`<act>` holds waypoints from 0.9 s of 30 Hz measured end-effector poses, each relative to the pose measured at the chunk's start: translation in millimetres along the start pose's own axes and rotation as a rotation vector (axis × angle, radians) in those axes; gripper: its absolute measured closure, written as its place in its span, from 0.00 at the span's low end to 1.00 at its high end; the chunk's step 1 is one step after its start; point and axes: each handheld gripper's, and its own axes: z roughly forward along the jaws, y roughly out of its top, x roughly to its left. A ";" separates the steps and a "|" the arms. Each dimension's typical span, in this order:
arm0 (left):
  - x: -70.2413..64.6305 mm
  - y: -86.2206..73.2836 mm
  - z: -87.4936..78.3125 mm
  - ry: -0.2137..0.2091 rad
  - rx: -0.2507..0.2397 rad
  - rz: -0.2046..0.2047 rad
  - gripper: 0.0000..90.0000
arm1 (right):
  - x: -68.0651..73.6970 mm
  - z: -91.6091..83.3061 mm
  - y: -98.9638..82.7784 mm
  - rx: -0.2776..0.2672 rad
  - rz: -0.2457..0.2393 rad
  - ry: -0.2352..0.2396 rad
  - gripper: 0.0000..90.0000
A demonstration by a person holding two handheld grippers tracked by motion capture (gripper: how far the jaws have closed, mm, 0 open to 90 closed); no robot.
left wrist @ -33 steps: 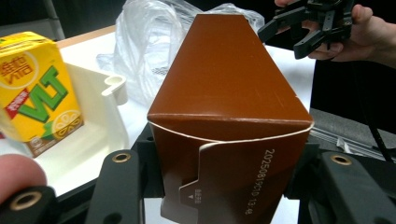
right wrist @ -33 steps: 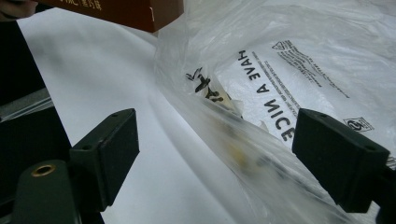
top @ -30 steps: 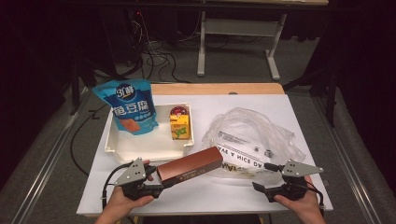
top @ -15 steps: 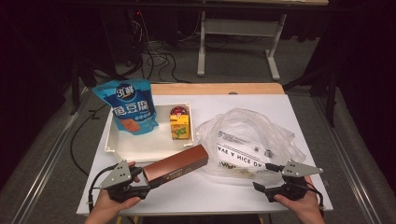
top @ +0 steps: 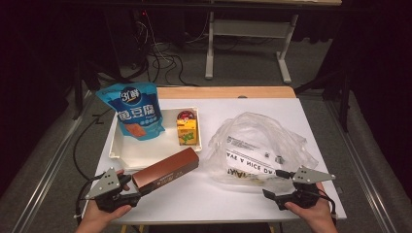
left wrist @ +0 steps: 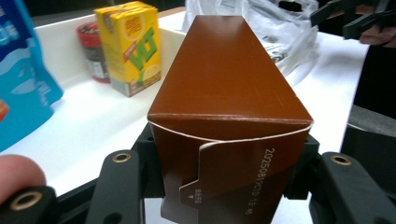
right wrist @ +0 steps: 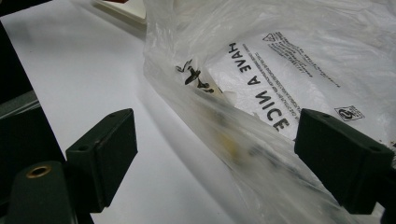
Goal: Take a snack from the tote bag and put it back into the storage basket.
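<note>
I have the brown carton point(top: 165, 169) clamped by its near end in my left hand-held gripper point(top: 127, 198), the jaws pressing on both side walls just behind the tucked flap, and I judge the step in hand to be carrying it over into the white tray point(top: 121, 145). To do that well I should keep the squeeze steady without crushing the thin card, since the end flap already bows a little in the left gripper view. The long body sticks out well ahead of the jaws, so its far end will want to droop; I would hold it level, lift that end clear of the tray's front rim, and set it down in the bare part of the tray, beside the yellow juice box point(left wrist: 132, 45) and short of the blue snack pouch point(top: 136, 110). The carton is a long, plain, glossy brown box, unmarked on top, with a printed date code on the flap. Right now it lies slantwise over the white table point(top: 214, 199), its far end just at the tray's front corner. My right hand-held gripper point(top: 278, 195) rests at the near edge of the clear plastic bag point(top: 262, 145), jaws spread wide with a fold of the bag lying loosely between them, not pinched.
</note>
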 end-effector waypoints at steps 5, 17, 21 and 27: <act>6.1 -3.0 -3.6 0.023 -0.006 -0.019 0.53 | -0.7 -0.5 -0.4 -0.002 0.004 0.002 0.15; 22.7 -16.9 -7.5 0.116 0.022 -0.061 0.53 | -1.1 -0.6 -0.5 -0.003 0.001 0.004 0.15; 26.2 -21.3 -3.5 0.164 0.044 -0.078 0.53 | -1.0 -0.1 -0.6 -0.002 0.001 0.004 0.15; 30.1 -23.2 6.4 0.213 0.076 -0.102 0.53 | -0.6 1.1 -0.9 0.002 -0.001 0.006 0.15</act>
